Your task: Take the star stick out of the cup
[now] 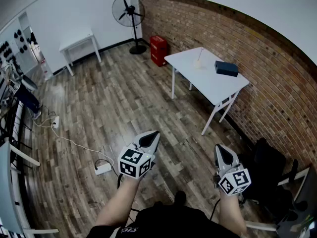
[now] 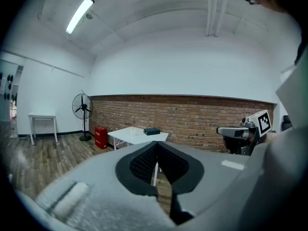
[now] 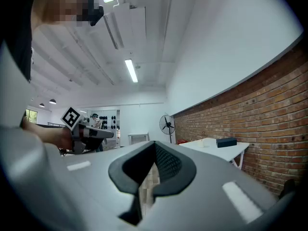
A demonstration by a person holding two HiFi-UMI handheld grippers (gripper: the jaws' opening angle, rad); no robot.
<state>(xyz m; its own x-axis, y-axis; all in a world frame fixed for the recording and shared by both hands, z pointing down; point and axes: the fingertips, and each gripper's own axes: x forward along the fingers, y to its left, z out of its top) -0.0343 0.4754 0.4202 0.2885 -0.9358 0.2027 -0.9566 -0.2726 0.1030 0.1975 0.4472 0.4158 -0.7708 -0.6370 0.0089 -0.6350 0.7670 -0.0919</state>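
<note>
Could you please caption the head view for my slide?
Left gripper and right gripper shut and empty, far from the table with the cup and stick.

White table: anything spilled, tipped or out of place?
Nothing stands out. The cup stands upright on the white table with the star stick in it; the dark box lies flat beside it, apart. No spill visible.

A brick wall and wood-plank floor frame a white table, standing fan and red crates.
</note>
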